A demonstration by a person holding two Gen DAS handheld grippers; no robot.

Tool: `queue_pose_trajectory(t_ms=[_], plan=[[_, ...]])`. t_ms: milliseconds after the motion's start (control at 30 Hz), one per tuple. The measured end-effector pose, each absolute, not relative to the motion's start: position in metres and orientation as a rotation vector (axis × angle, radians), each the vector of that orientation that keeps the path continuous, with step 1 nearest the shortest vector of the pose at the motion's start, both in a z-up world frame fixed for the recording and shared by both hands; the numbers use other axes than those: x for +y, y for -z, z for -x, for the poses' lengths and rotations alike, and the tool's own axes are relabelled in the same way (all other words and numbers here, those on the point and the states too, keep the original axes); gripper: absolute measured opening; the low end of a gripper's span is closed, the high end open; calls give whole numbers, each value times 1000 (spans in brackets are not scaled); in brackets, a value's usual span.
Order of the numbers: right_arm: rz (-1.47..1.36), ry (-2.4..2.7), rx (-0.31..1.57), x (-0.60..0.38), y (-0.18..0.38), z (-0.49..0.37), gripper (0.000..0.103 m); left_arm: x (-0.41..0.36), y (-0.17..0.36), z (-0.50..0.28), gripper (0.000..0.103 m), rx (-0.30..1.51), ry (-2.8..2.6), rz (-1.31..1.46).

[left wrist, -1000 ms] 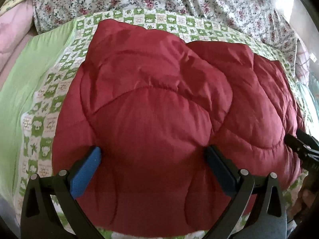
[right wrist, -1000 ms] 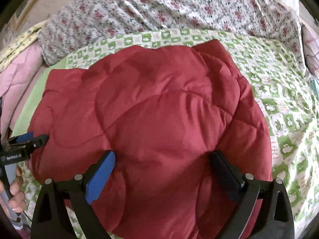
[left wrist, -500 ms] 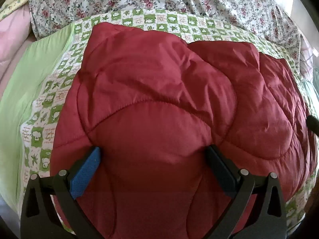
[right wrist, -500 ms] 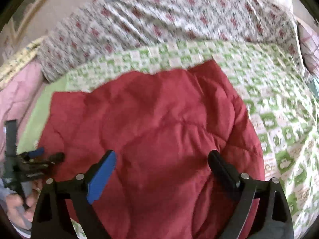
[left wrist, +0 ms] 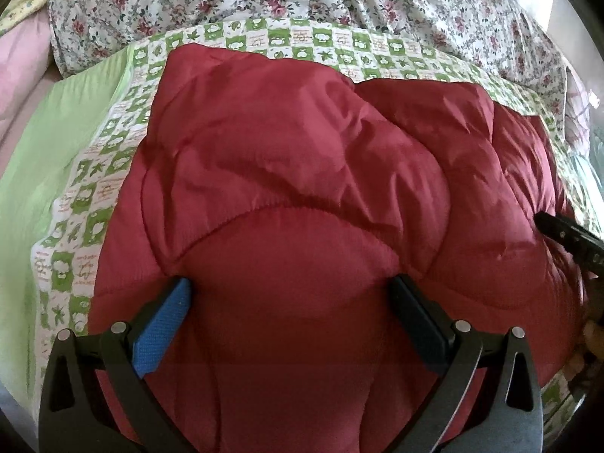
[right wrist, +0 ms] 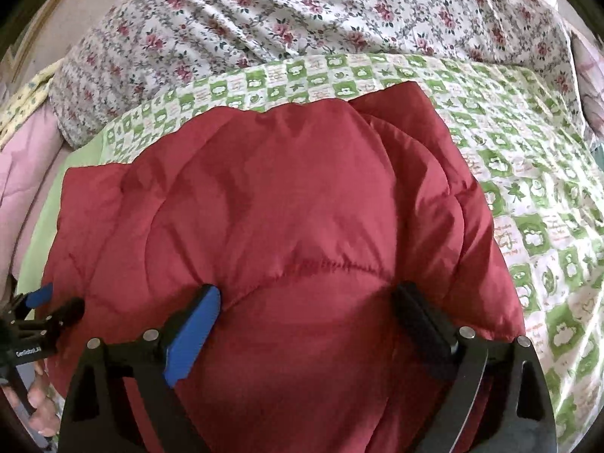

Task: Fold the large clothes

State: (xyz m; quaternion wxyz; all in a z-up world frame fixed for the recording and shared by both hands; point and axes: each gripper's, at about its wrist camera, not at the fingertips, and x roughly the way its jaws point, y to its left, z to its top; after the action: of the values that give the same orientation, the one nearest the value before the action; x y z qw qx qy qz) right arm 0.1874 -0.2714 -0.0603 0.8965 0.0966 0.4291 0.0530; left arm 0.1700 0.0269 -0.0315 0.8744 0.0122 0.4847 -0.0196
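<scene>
A puffy dark red quilted jacket [left wrist: 302,173] lies folded in a thick bundle on the green checked sheet [left wrist: 79,204]. My left gripper [left wrist: 290,283] is open, its blue and black fingers spread wide with the jacket's near bulge between them. My right gripper [right wrist: 307,288] is open the same way over the bundle's right half [right wrist: 287,204]. The right gripper's black tip [left wrist: 566,234] shows at the jacket's right edge in the left wrist view. The left gripper [right wrist: 37,302], held by a hand, shows at the jacket's left edge in the right wrist view.
A floral bedcover [right wrist: 302,15] is heaped behind the jacket. Pink bedding [left wrist: 19,56] lies at the far left beside a plain green strip [left wrist: 56,132]. Bare checked sheet [right wrist: 528,188] stretches to the right of the jacket.
The right gripper pulled back and up half a second ago, then came down onto the jacket again. The left gripper crept slightly forward. The jacket keeps its shape.
</scene>
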Motion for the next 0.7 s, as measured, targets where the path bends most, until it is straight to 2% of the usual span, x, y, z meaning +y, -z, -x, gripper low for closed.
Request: queue_pose_trajectory(t_ms=[300,533,700], plan=[[-211,-101,883,-273,63,-189,95,27,36,-187,103,1028,33,-15],[-215,-107,878,-274,62,-189,95,39,14,-142,103,1008,72,69],[-228,-120,843,-275,48,-173,94,39,33,-139,103,1035,67,45]])
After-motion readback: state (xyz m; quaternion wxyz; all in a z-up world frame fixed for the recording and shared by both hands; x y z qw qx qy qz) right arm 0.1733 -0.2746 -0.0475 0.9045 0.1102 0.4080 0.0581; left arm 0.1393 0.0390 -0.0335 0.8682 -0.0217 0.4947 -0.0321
